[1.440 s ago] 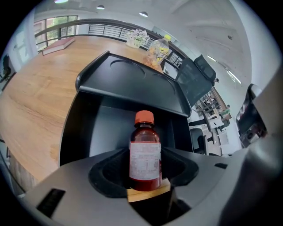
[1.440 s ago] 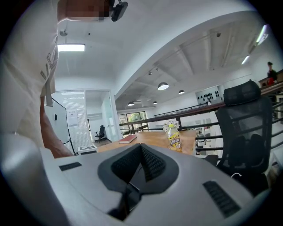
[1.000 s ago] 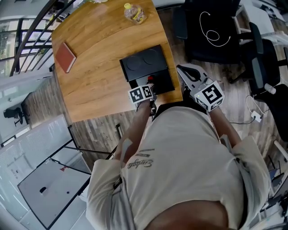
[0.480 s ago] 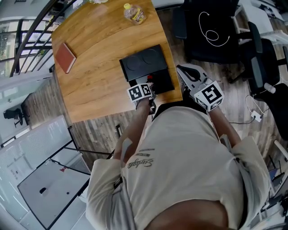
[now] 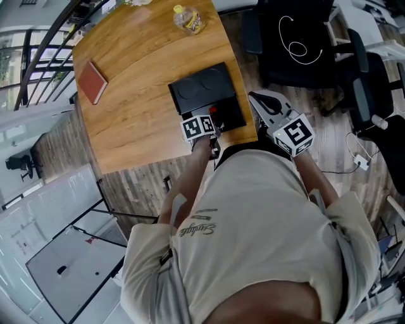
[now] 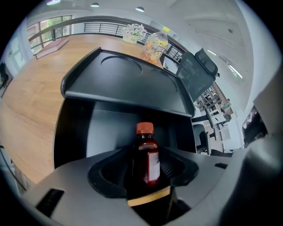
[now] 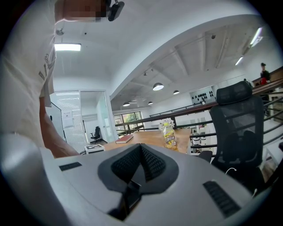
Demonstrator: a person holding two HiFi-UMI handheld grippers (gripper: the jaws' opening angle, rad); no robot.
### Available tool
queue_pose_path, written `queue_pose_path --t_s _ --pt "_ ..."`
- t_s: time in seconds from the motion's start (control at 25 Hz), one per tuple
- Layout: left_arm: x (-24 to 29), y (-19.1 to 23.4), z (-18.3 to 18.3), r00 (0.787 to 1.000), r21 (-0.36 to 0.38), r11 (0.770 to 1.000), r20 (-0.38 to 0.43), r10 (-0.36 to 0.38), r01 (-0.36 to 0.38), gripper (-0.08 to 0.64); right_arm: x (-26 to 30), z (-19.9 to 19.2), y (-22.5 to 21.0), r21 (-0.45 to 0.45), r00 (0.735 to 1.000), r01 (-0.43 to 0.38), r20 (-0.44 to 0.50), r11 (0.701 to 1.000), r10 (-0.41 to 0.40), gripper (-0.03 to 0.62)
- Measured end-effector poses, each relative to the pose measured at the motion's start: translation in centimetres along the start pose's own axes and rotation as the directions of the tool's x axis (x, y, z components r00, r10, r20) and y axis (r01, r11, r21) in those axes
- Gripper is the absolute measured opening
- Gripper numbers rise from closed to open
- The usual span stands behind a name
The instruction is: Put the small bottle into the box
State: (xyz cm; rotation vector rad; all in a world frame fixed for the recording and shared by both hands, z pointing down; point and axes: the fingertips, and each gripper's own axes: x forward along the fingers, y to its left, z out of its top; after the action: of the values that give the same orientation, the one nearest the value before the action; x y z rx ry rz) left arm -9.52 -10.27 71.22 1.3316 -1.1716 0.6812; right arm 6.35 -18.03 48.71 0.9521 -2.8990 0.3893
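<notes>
A small brown bottle (image 6: 145, 154) with an orange-red cap stands upright between my left gripper's (image 6: 146, 167) jaws, which are shut on it. It hangs just in front of the open black box (image 6: 75, 128), whose lid (image 6: 124, 81) is raised behind the cavity. In the head view the left gripper (image 5: 212, 120) is at the box's (image 5: 202, 88) near edge, with the bottle's red cap (image 5: 213, 112) just showing. My right gripper (image 5: 258, 100) is held off the table's right side. Its jaws are shut on nothing (image 7: 140, 161).
A red book (image 5: 92, 80) lies at the wooden table's (image 5: 139, 120) left. A yellow-labelled drink bottle (image 5: 190, 19) stands at the far edge. Black office chairs (image 5: 304, 44) stand to the right of the table, on the floor.
My left gripper has crept a little forward with the bottle, towards the box's opening. The right gripper has stayed where it was.
</notes>
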Motion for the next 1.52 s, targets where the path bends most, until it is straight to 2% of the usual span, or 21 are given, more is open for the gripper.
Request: queue_pose_path --t_s 0.36,0.6,0.8,0.92,1.04,1.24,1.52 --pt "-1.1 0.2 -0.5 0.999 0.006 1.0 0.041 0.009 -0.009 0.225 0.1 0.4 0.4 -0.016 1.0 -0.003 0.001 1.0 0.003 -0.005" --pt "-3.1 0.7 0.4 0.99 -0.009 1.0 0.139 -0.002 0.003 0.223 0.6 1.0 1.4 -0.047 0.999 -0.032 -0.004 0.998 0.031 -0.005" --pt "-6.7 0.1 1.8 0.965 -0.024 0.997 0.256 -0.059 0.067 0.195 1.2 1.9 2.7 -0.079 0.998 -0.056 -0.015 0.995 0.055 -0.005" --pt "-9.2 -0.5 3.2 0.939 -0.005 0.996 0.332 -0.084 0.091 0.188 1.5 2.7 2.8 -0.1 0.998 -0.06 -0.02 0.993 0.058 -0.005" --pt "-11.8 -1.6 5.2 0.905 0.043 0.993 0.41 -0.114 0.106 0.167 2.0 3.7 2.8 -0.132 0.998 -0.065 -0.018 0.989 0.064 -0.005" --pt "-16.3 -3.6 8.3 0.834 0.172 0.983 0.533 -0.143 0.059 0.065 2.9 5.2 3.0 -0.172 0.997 -0.077 -0.013 0.982 0.076 -0.005" --pt "-20.8 -6.5 11.3 0.736 0.313 0.949 0.637 -0.229 0.024 0.043 3.8 7.4 3.7 -0.211 0.994 -0.101 0.007 0.972 0.105 -0.005"
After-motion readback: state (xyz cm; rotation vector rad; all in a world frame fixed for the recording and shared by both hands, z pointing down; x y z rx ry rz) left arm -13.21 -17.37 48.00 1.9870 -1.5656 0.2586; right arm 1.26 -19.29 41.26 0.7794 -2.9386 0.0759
